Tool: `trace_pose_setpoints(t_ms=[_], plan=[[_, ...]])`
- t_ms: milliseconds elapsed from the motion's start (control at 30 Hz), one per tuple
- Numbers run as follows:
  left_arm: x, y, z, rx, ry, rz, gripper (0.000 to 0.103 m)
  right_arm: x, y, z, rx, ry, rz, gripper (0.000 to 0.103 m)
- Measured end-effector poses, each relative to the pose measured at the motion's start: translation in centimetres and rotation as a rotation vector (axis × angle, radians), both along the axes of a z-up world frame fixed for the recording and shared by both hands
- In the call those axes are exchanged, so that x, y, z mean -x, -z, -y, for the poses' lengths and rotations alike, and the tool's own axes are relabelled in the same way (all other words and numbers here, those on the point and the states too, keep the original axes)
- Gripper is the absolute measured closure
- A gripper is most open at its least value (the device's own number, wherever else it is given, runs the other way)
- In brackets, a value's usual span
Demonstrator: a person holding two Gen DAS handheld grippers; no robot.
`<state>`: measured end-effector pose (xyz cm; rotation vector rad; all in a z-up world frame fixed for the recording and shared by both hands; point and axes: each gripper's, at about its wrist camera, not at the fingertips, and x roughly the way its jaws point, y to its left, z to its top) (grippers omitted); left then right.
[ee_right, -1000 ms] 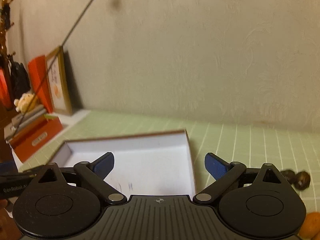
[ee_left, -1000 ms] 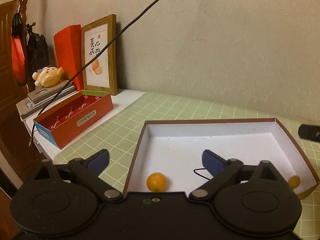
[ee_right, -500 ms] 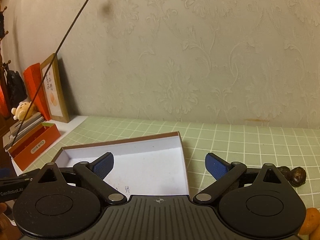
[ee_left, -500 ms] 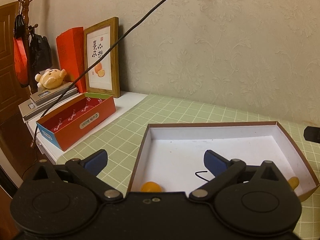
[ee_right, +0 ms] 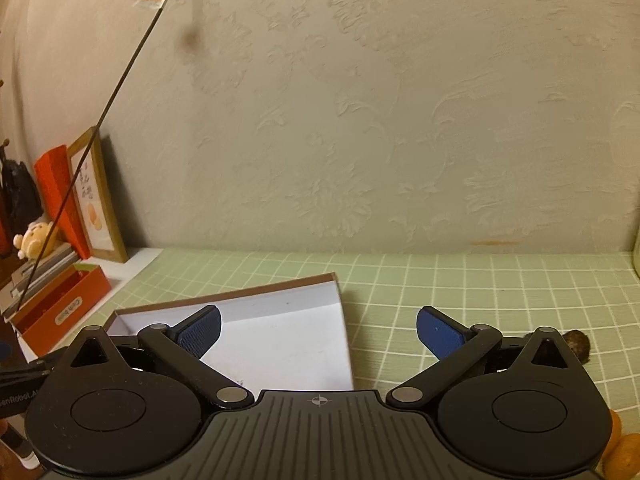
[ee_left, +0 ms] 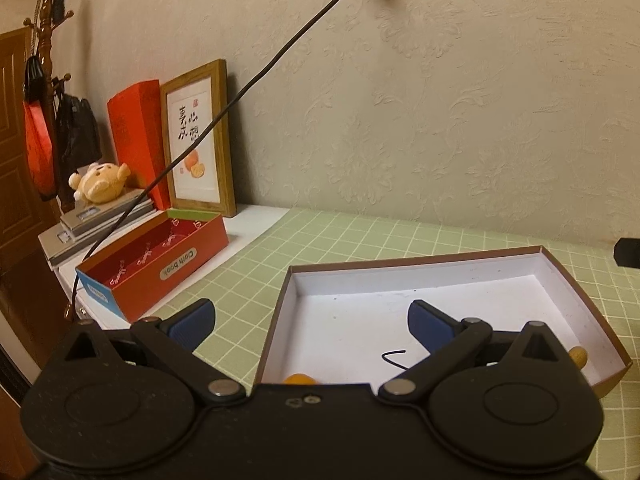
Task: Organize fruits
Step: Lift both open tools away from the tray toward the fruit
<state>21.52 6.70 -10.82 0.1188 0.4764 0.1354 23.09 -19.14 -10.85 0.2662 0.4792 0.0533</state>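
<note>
Loose fruit (ee_right: 624, 454) sits at lower right beside the wide-open, empty right claw (ee_right: 319, 330), nearer than the equally open, empty left claw (ee_left: 311, 322).

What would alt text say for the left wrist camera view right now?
The open, empty left claw hovers over a shallow white-lined box on a green grid mat, with one orange fruit and another peeking out inside the box. A red box, framed picture and plush toy sit at left.
</note>
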Motion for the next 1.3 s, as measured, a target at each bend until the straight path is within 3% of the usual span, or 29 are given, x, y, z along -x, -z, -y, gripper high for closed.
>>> trace_pose_setpoints(t_ms=[300,767,967,1300], plan=[[0.8,-0.5,1.0,0.021,0.018,0.001,0.006,1.1,-0.7,1.7,-0.014,0.019,0.001,0.0],[2.5,-0.9,6.1,0.002,0.148,0.023,0.006,4.0,-1.8,5.4,0.004,0.09,-0.009,0.0],[3.1,-0.7,9.2,-0.003,0.233,0.032,0.006,6.1,-2.1,8.4,0.014,0.142,0.009,0.0],[5.0,0.8,17.0,-0.017,0.468,0.021,0.01,11.0,-1.7,15.8,0.013,0.303,0.0,0.0]])
